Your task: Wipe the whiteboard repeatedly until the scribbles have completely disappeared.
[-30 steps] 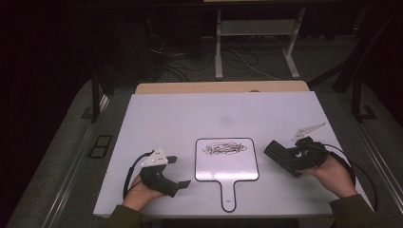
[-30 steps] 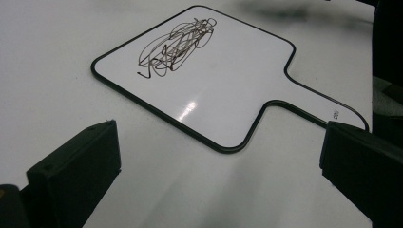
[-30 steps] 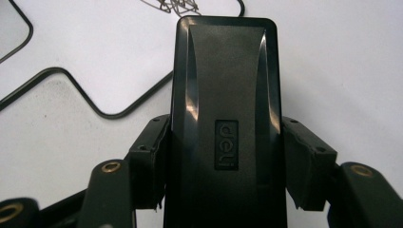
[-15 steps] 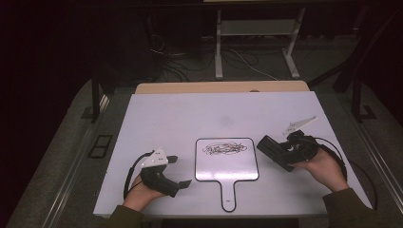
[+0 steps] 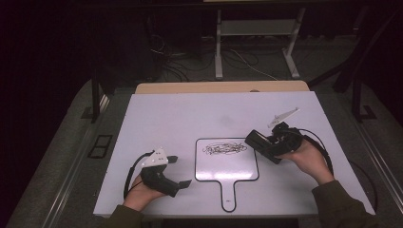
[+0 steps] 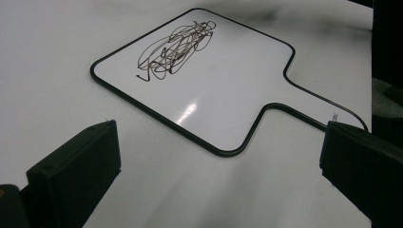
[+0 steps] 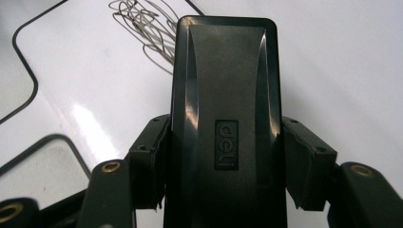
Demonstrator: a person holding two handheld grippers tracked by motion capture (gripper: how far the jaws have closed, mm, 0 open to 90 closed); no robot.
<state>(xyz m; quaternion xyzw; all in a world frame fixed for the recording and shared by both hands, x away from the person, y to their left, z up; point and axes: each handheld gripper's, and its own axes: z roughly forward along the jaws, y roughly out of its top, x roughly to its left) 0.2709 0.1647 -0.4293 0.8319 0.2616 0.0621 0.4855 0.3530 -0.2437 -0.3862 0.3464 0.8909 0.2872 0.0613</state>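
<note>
Dim room, dark to the sides and rear. White counter [image 5: 190,118] lit from above, with a faint grey smudge near its middle. Strip of tan wood [image 5: 223,87] along the far edge. Grey carpet floor [image 5: 62,142] around, darker toward the back. Pale metal frame [image 5: 256,28] standing beyond the counter, two uprights and a crossbar. Loose cables [image 5: 171,57] tangled on the floor near it. Dark post [image 5: 96,95] at the left, dark slanted leg [image 5: 354,66] at the right. Black floor outlet plate [image 5: 100,146] left of the counter.
</note>
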